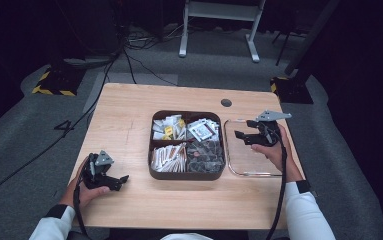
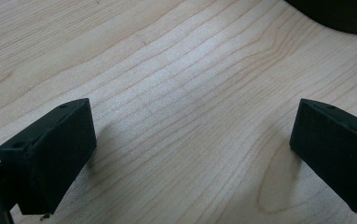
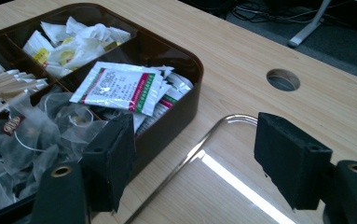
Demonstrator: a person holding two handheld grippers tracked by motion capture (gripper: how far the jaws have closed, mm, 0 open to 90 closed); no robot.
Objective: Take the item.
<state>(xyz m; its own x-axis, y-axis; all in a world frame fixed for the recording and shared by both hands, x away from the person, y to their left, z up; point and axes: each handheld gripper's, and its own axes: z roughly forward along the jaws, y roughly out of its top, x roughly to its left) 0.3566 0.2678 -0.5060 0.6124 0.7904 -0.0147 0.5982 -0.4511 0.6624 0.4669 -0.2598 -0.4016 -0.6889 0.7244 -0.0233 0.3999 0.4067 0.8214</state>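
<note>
White sleeves came in from the six o'clock edge of the high view, each hand holding a pair of tongs. Left tongs (image 1: 121,179) rested low on the bench (image 1: 129,115) at about eight o'clock, their jaws released and spread wide with only bare wood grain between them – the left gripper view showed the same, with a dark corner of the box at one o'clock. Right tongs (image 1: 240,136) were held at about three o'clock, over a clear lid (image 1: 251,172) that lay flat on the bench just beside the right wall of the box. Their jaws pointed toward nine o'clock, at the box, and stood released with nothing between them; in the right gripper view the lid's rounded corner (image 3: 232,120) showed in the gap.

At the centre of the bench sat a brown box (image 1: 151,165) with four compartments. Loose white sachets (image 1: 168,127) filled the eleven o'clock compartment, flat packets with red and green print (image 1: 202,130) the one o'clock one, paper sticks (image 1: 168,157) the seven o'clock one, and tea bags (image 1: 205,156) in see-through wrap the five o'clock one. A round cable hole (image 1: 226,102) pierced the bench at one o'clock – well apart from both tongs.
</note>
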